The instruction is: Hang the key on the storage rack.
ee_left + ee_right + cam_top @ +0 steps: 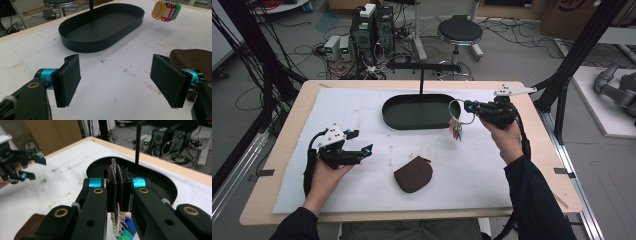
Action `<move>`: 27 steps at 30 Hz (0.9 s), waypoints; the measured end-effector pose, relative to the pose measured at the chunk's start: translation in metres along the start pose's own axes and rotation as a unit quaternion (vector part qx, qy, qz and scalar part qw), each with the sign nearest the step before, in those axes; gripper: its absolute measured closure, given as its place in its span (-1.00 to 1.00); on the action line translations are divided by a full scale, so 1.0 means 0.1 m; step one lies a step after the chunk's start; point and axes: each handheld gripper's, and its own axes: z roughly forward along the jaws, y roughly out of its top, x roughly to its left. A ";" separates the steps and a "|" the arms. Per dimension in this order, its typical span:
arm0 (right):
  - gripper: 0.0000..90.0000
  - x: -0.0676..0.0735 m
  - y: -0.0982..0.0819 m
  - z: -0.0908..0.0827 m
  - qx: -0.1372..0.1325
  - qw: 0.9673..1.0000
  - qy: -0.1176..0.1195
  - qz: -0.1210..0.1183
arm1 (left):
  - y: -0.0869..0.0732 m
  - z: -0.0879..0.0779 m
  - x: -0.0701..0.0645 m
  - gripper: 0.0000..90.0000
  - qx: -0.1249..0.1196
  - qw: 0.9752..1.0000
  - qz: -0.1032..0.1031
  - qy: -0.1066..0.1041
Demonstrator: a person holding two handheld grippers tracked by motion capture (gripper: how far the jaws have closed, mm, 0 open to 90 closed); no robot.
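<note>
— Keyring (pixel 455 112) is hanging in the air, clamped in my right fingers (pixel 119 187) beside the black tray's (pixel 392 117) stand (pixel 421 75), tags (pixel 165 10) dangling.
— And your left fingers (pixel 68 78)?
— Those are gaping apart, empty, near the brown pouch (pixel 413 174) on the desk (pixel 282 135). I'm judging a level ring best for hooking the crossbar.

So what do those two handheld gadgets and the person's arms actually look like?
Both grippers, left and right, are black, with turquoise collars and brass-coloured pivots near the jaws. Each jaw ends in a flat black pad. A pale grey three-cornered plate sits on top of each, and a black cable trails back from it. The sleeves are dark.
</note>
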 end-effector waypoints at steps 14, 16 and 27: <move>0.95 -0.08 0.40 0.17 -0.028 1.000 0.000 -0.013 | 0.00 0.00 0.00 -0.46 0.001 1.000 0.001 -0.004; 0.95 -0.11 0.43 0.22 -0.025 1.000 0.000 -0.014 | 0.00 0.00 0.00 -0.46 -0.001 1.000 0.000 -0.004; 0.95 -0.28 0.49 0.51 -0.023 0.999 -0.019 -0.016 | -0.01 0.00 0.01 -0.46 -0.001 1.000 -0.001 -0.006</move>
